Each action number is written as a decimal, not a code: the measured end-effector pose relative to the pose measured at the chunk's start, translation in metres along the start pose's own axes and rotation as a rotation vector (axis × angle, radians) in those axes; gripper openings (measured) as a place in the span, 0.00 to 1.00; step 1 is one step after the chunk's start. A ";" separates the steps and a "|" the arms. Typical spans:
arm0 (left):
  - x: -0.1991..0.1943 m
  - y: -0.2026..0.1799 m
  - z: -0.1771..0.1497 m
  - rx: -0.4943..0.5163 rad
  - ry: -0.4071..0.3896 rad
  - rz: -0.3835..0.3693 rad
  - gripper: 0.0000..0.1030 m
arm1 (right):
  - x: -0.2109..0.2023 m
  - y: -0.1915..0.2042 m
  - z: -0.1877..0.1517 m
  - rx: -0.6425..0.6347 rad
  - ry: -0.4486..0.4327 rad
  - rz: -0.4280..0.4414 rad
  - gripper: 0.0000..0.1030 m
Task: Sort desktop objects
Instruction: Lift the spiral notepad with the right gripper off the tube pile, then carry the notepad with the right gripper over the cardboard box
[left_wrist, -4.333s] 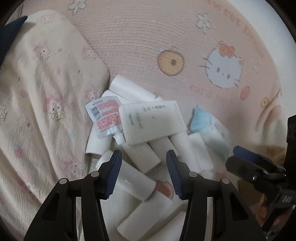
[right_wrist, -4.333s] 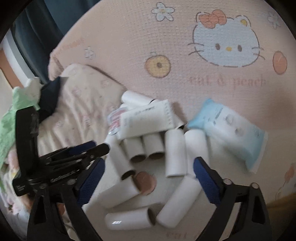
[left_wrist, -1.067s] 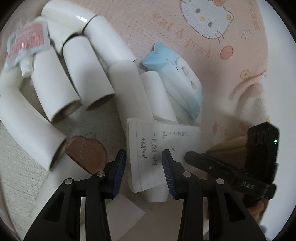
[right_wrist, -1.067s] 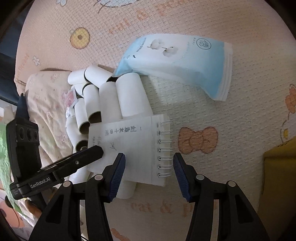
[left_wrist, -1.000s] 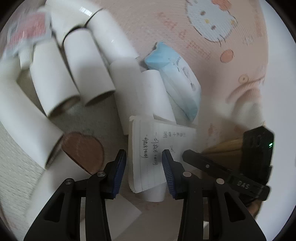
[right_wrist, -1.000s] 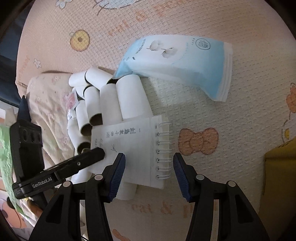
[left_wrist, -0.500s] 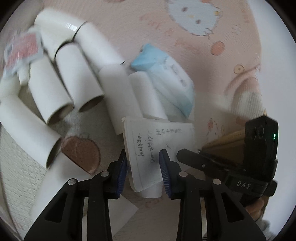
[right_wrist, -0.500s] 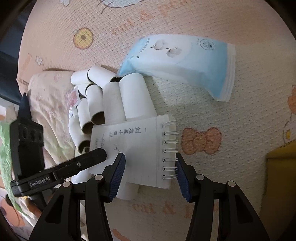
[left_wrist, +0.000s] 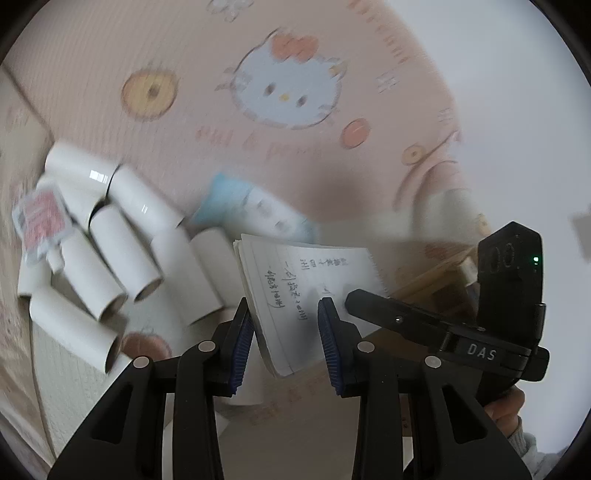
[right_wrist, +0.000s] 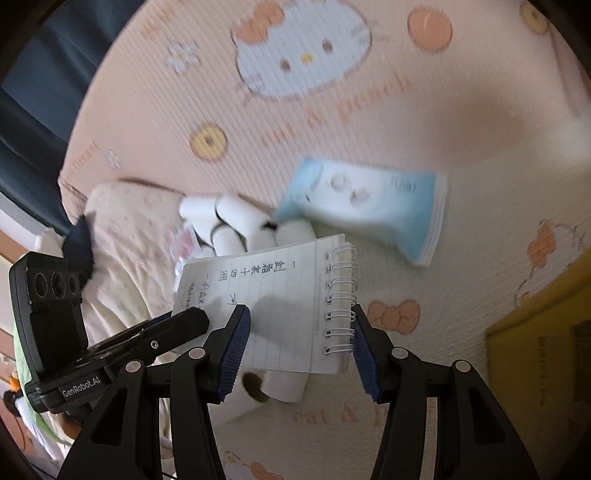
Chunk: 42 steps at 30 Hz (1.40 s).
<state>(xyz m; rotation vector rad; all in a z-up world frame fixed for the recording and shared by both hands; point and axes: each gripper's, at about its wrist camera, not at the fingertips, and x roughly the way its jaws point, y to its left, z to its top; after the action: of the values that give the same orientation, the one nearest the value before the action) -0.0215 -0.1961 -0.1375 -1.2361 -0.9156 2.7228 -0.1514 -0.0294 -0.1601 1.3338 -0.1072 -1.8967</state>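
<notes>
A small spiral notebook (left_wrist: 310, 273) with handwriting hangs tilted above a heap of white cardboard rolls (left_wrist: 110, 251). My left gripper (left_wrist: 286, 321) is shut on the corner of its page-edge side. My right gripper (right_wrist: 299, 332) is shut on the near end of the notebook (right_wrist: 280, 295), its right pad against the wire spiral. In the right wrist view a black finger of the left gripper (right_wrist: 184, 321) lies at the notebook's left edge. In the left wrist view a finger of the right gripper (left_wrist: 369, 301) reaches in from the right. The rolls (right_wrist: 236, 214) lie partly hidden behind the notebook.
A pale blue tissue pack (right_wrist: 369, 206) lies past the rolls on the pink cartoon-cat mat (right_wrist: 332, 110). A red and white sachet (left_wrist: 42, 218) rests on the rolls at far left. A yellow book (right_wrist: 546, 350) sits at right, a patterned pillow (right_wrist: 129, 221) at left.
Both grippers have risen with the notebook, which now hangs clear of the rolls it lay on. The left jaws narrowed onto it and that gripper rolled.
</notes>
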 end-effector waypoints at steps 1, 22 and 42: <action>-0.004 -0.005 0.002 0.007 -0.013 -0.012 0.36 | -0.006 0.002 0.002 -0.003 -0.012 0.001 0.50; 0.006 -0.126 0.034 0.123 -0.058 -0.239 0.29 | -0.148 -0.027 0.004 0.036 -0.280 -0.136 0.51; 0.090 -0.292 0.028 0.425 0.154 -0.330 0.29 | -0.250 -0.139 -0.041 0.337 -0.442 -0.239 0.51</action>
<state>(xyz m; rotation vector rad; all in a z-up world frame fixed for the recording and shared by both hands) -0.1671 0.0540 -0.0337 -1.0783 -0.4413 2.3555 -0.1627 0.2403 -0.0570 1.1523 -0.5309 -2.4369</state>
